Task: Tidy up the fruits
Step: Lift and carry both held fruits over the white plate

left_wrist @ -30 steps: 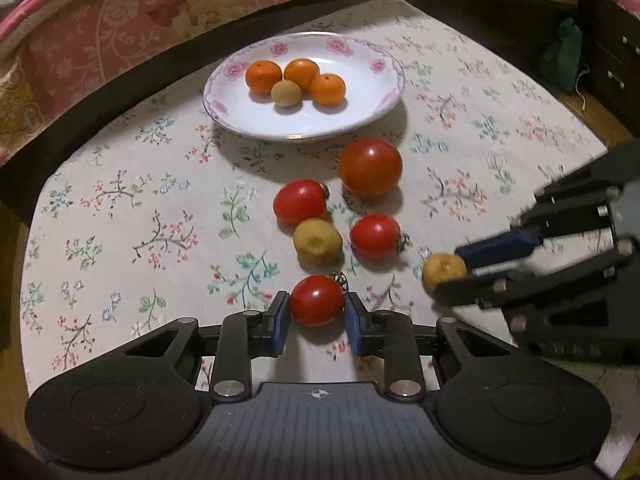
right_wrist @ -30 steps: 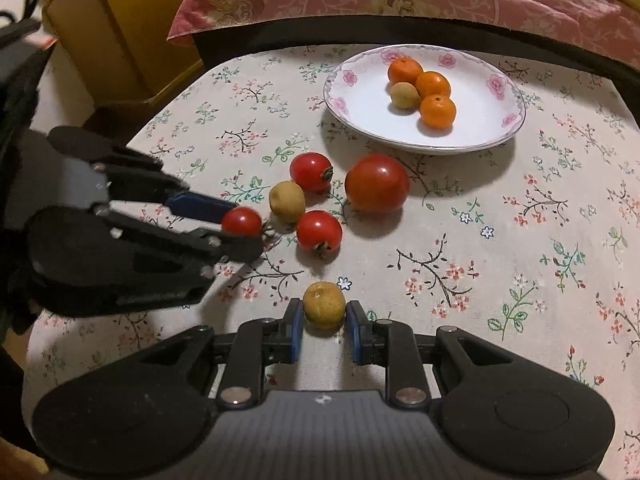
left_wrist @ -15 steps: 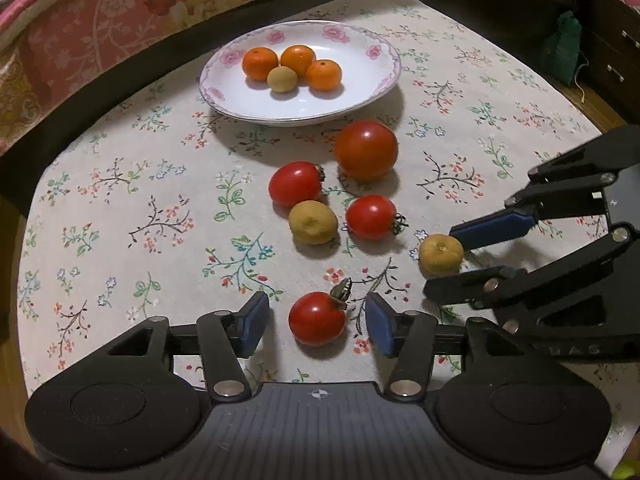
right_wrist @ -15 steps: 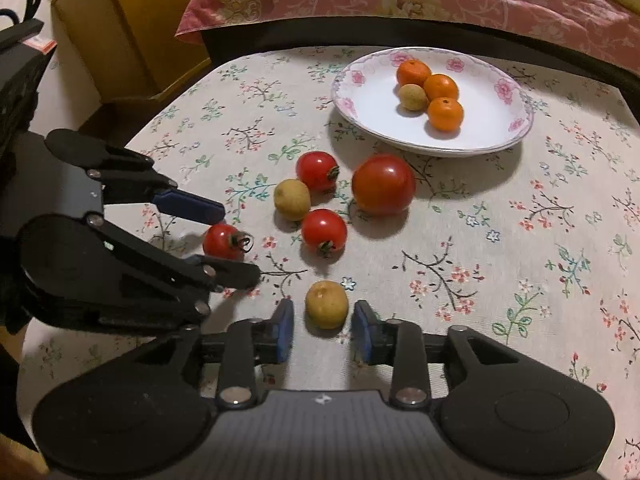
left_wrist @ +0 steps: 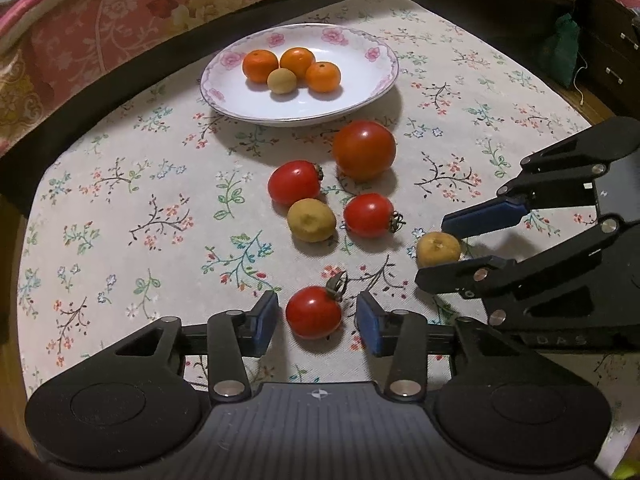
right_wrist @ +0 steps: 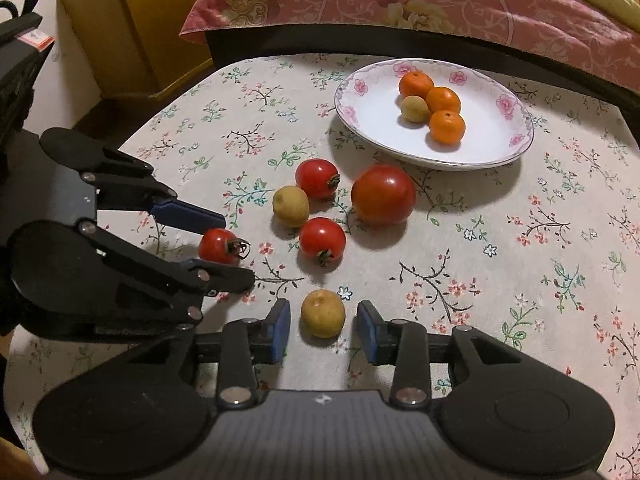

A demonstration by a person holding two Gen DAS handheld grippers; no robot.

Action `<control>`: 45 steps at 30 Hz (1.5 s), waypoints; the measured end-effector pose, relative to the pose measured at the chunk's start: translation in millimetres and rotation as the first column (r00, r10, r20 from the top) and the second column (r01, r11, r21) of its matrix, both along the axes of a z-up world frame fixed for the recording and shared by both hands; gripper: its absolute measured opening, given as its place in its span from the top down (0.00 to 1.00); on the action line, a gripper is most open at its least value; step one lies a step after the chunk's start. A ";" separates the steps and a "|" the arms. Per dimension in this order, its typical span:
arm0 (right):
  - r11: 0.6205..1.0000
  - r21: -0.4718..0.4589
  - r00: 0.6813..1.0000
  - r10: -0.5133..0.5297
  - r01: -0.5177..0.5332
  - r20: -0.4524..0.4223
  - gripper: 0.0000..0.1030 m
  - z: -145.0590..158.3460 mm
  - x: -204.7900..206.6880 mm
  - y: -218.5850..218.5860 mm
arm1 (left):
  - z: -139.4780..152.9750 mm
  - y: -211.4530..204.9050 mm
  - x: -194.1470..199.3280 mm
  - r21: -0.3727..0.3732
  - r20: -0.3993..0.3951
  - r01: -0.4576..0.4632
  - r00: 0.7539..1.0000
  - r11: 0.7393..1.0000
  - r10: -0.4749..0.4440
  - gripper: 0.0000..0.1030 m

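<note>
The left tongs (left_wrist: 316, 318) stand wide open around a small tomato (left_wrist: 313, 312) that rests on the surface (left_wrist: 120, 216); a gap shows on each side, so neither blue pad touches it. The tomato's stem points up and away from the tongs, toward the right. The right tongs (right_wrist: 323, 326) are likewise wide open around a yellow fruit (right_wrist: 322, 313), pads clear of it, its dimpled end facing up. Beyond both lie a second yellow fruit (left_wrist: 311, 220), two more small tomatoes (left_wrist: 295, 182) (left_wrist: 369, 215) with stems pointing right, and a large tomato (left_wrist: 364, 150), all near one another. The plate (left_wrist: 360, 92) sits farther back, holding three oranges (left_wrist: 260, 65) and a pale round fruit (left_wrist: 282, 81) touching them. In the left view the right tongs' lower finger hides part of the yellow fruit's underside. The surface's near edge is hidden by the tong bodies.
</note>
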State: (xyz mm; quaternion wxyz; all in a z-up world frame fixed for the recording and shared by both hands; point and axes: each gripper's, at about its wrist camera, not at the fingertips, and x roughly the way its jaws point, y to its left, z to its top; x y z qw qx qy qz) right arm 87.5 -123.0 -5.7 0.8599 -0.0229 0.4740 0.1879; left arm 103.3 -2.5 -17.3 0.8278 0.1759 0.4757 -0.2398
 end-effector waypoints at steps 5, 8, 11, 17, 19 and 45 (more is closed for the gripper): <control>1.000 0.001 1.000 0.007 -0.007 0.011 0.71 0.5 0.0 2.3 | 0.4 3.1 0.6 -0.004 -0.004 -0.011 1.000 1.000 0.011 0.49; 0.999 -0.027 1.000 0.020 -0.020 0.015 0.75 -0.5 -1.3 6.1 | 0.1 4.1 2.0 -0.009 -0.008 -0.015 1.000 1.000 0.015 0.48; 0.999 -0.035 1.000 0.012 -0.011 0.016 0.82 -0.8 -1.6 6.1 | 2.2 2.7 2.7 -0.007 -0.002 -0.022 1.000 1.000 0.022 0.64; 0.999 -0.046 0.999 0.024 -0.023 0.025 0.82 1.8 -4.3 9.5 | 3.6 -1.5 -1.7 0.009 0.011 -0.008 1.000 1.000 0.008 0.65; 0.999 -0.032 0.999 0.018 -0.017 0.026 0.82 3.8 -4.3 7.9 | 4.0 -2.6 -1.5 0.010 0.010 -0.010 1.000 1.000 0.010 0.65; 0.997 0.028 0.992 -0.080 0.078 0.098 0.82 38.3 5.6 -8.2 | 35.9 -12.8 12.7 -0.074 0.081 -0.052 0.995 0.996 0.058 0.65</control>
